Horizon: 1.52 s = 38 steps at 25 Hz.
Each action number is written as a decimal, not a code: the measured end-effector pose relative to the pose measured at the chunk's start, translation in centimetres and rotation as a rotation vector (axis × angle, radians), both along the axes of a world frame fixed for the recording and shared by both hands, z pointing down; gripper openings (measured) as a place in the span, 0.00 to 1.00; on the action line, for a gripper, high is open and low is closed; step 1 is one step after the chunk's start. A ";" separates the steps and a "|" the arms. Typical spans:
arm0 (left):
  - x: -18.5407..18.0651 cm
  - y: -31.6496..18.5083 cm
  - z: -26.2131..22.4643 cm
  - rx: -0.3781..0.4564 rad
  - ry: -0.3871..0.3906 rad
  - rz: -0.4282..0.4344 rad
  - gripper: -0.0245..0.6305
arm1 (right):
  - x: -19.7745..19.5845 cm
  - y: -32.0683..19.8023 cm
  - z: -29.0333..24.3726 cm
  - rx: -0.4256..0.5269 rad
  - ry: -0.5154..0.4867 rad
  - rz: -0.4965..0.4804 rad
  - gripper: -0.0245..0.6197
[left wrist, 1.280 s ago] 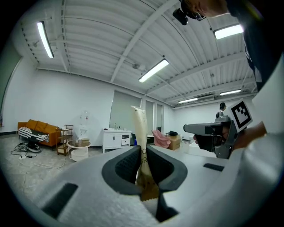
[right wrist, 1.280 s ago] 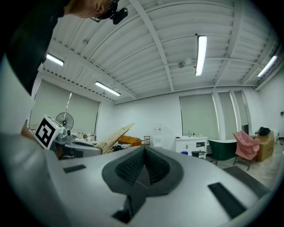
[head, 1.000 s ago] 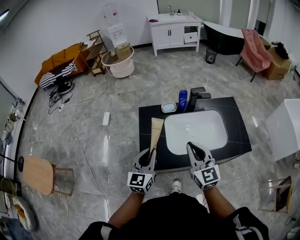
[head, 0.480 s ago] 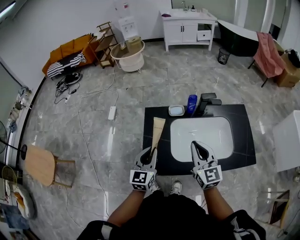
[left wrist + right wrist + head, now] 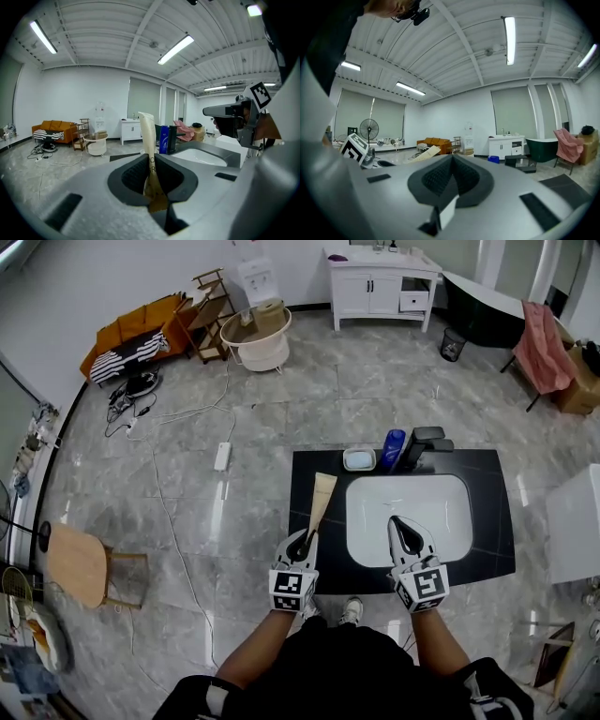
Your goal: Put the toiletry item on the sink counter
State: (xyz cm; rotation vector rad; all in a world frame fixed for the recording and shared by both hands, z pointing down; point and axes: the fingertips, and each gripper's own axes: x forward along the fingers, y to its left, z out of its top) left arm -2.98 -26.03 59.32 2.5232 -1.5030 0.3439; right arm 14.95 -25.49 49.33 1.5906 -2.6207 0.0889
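A cream toiletry tube [image 5: 322, 495] is clamped by its crimped end in my left gripper [image 5: 302, 542], which is shut on it. The tube points away from me over the left strip of the black sink counter [image 5: 487, 486]. In the left gripper view the tube [image 5: 147, 131] stands up between the dark pads. My right gripper [image 5: 399, 522] hovers over the near part of the white basin [image 5: 441, 502], shut with nothing in it. In the right gripper view the jaws [image 5: 452, 159] meet, and the tube [image 5: 425, 153] shows at the left.
At the counter's back stand a white soap dish [image 5: 359, 459], a blue bottle [image 5: 393, 448] and a black faucet [image 5: 427, 443]. A power strip [image 5: 222, 457] and cable lie on the grey floor at the left. A wooden stool [image 5: 82, 564] stands further left.
The head camera has shifted, so the counter sits slightly further right in the picture. The tube, still held in the left gripper, leans a little more to the right. The right gripper keeps its place.
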 end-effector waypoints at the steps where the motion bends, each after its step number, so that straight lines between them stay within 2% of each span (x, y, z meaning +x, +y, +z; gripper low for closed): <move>1: -0.1 -0.3 0.5 -0.012 -0.001 -0.004 0.11 | -0.3 -0.3 0.4 -0.007 0.001 -0.005 0.05; 5: -0.6 -1.4 3.3 -0.100 0.010 -0.020 0.11 | -1.5 -1.1 1.5 -0.023 0.010 -0.034 0.05; 17: -2.2 -3.9 11.9 -0.287 -0.106 -0.091 0.11 | -3.2 -2.6 4.7 -0.103 0.038 -0.099 0.05; 28: -3.2 -3.6 17.9 -0.434 -0.123 -0.162 0.11 | -5.5 -2.6 5.9 -0.132 0.061 -0.159 0.05; 33: -3.1 -3.8 18.0 -0.428 -0.101 -0.167 0.17 | -6.2 -2.3 5.8 -0.134 0.074 -0.170 0.05; 38: -3.5 -4.1 14.7 -0.342 -0.056 -0.167 0.25 | -6.8 -1.8 5.5 -0.133 0.086 -0.174 0.05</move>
